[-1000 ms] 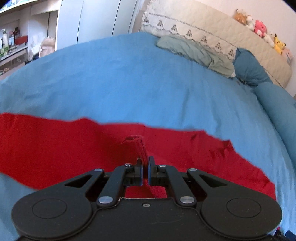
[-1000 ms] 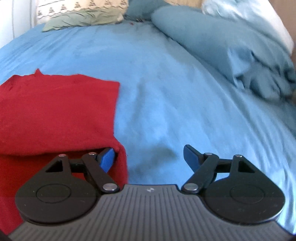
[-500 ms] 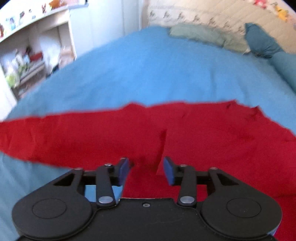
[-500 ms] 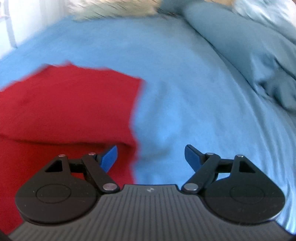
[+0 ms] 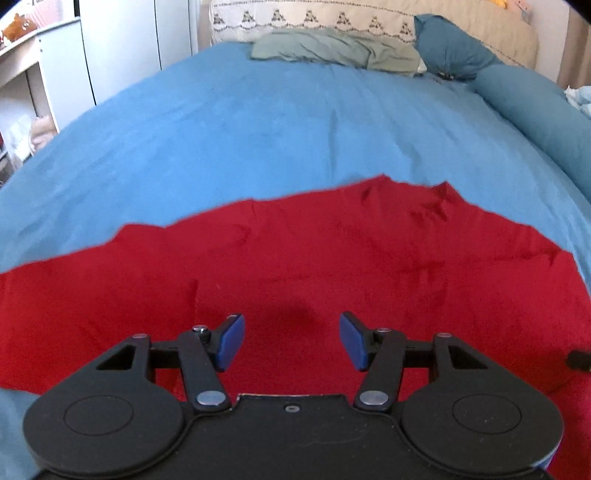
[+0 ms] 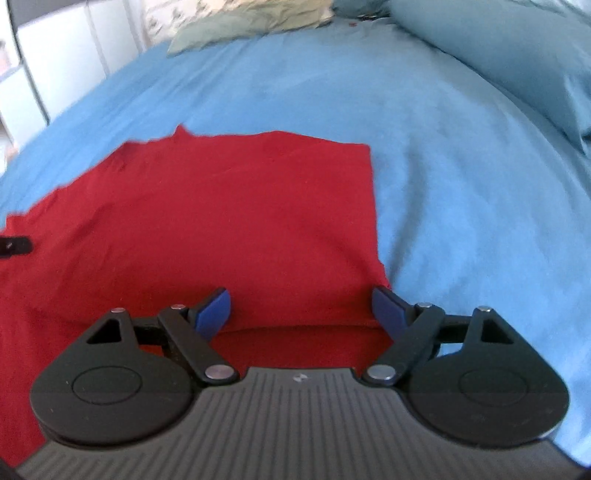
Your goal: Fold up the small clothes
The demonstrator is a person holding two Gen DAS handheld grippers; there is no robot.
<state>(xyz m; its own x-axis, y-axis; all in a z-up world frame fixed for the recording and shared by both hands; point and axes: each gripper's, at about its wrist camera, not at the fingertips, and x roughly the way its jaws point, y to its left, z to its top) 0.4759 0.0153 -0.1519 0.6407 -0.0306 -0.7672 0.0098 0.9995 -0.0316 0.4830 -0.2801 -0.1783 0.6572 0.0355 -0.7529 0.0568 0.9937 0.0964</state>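
Observation:
A red garment [image 5: 332,266] lies flat on the blue bedspread [image 5: 258,129], folded over itself with a fold edge near me. My left gripper [image 5: 291,339] is open and empty just above the red cloth. In the right wrist view the red garment [image 6: 221,214] lies folded with a straight right edge. My right gripper [image 6: 301,312] is open and empty over its near right corner, above a fold line. A tip of the left gripper [image 6: 14,245] shows at the left edge there.
A grey-green cloth [image 5: 332,50] lies at the head of the bed by a cream embroidered headboard cushion [image 5: 332,18]. A teal bolster [image 5: 535,107] and pillows [image 6: 498,55] line the right side. White wardrobe doors [image 5: 122,48] and shelves stand to the left.
My left gripper let go of the red cloth and opened wide; the cloth now lies flat. Both grippers moved so that more of the garment is in front of them.

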